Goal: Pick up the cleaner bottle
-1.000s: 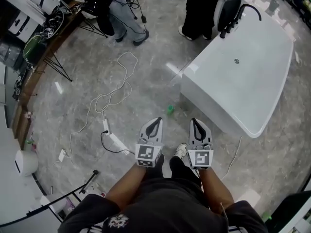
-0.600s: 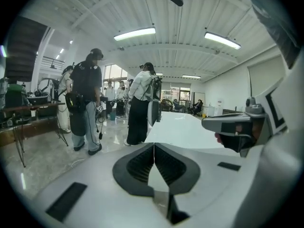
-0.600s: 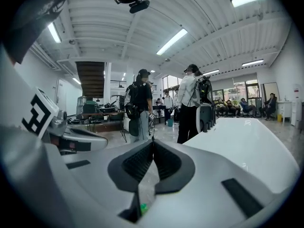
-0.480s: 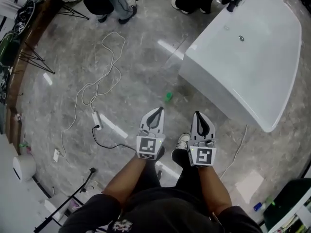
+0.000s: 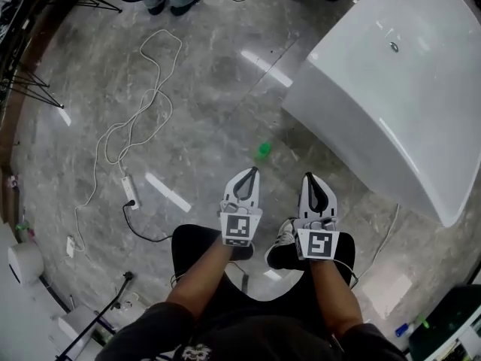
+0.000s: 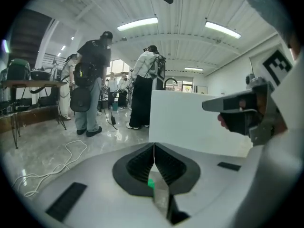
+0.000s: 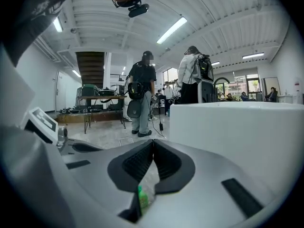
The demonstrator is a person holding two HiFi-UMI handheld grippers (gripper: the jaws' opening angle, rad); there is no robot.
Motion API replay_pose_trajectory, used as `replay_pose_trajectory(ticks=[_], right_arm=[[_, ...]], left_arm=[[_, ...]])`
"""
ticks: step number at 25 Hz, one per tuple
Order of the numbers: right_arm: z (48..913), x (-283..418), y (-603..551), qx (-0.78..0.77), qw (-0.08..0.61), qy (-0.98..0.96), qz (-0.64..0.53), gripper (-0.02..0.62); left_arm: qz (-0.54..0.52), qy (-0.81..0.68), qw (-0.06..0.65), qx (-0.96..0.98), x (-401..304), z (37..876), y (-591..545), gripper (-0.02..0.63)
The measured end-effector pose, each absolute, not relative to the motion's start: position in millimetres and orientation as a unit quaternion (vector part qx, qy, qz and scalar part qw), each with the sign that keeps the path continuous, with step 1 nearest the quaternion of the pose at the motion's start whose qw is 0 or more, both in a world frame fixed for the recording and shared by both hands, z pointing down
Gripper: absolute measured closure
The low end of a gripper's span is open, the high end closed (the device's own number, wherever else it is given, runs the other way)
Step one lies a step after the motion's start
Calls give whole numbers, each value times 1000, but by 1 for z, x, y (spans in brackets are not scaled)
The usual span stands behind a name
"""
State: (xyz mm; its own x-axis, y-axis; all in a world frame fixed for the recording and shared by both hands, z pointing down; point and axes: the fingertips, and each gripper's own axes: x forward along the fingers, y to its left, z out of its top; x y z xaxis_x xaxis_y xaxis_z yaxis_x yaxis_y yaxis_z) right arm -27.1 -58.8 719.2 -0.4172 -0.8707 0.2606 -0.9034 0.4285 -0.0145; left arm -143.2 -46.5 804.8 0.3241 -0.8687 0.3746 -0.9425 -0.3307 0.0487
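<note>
The cleaner bottle is a small green bottle standing on the grey stone floor, a short way off the corner of the white bathtub. My left gripper is shut and empty, with its tip just short of the bottle. My right gripper is beside it, also shut and empty, pointing at the floor in front of the tub. In the left gripper view the bottle shows green through the gap below the closed left gripper. The right gripper view shows the bottle the same way under the closed right gripper.
The white bathtub fills the right side, close to my right gripper. A white cable loops across the floor to a power strip on the left. People stand beyond, near a table. My shoe is under the grippers.
Both grippers have sunk toward the floor, still shut. The person holding them has crouched, knees now bent. The bottle has not moved and now looks nearer.
</note>
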Motion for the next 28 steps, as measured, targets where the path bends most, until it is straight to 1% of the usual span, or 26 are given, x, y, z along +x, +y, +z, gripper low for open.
replay_pose_trajectory(ticks=[5,8,9,13,15,16,23,28], right_arm=[[802,-28,-72,527,117,-839,66,578],[839,-30,-79,527,102,-841,66,578],[851,-30,-80,525,100,-843,66,578],[881,-35,-88,517,90,-850,58,578],[885,-37,-94,517,79,-850,58,578],[884,-38,-95,517,74,-851,57,578],[880,-38,-86,518,62,-852,49,578],[888,-36,-79,517,69,-852,44,578]], left_arm=[[146,-567,120,802,-148,901,-51,600],[141,-565,114,805,-149,946,-52,598],[138,-562,112,808,-148,958,-52,588],[131,-553,106,816,-140,999,-54,440],[137,-552,105,816,-138,1022,-56,387],[144,-549,104,817,-136,1033,-57,371],[177,-531,131,818,-132,1108,-73,308],[183,-529,136,818,-120,1144,-93,290]])
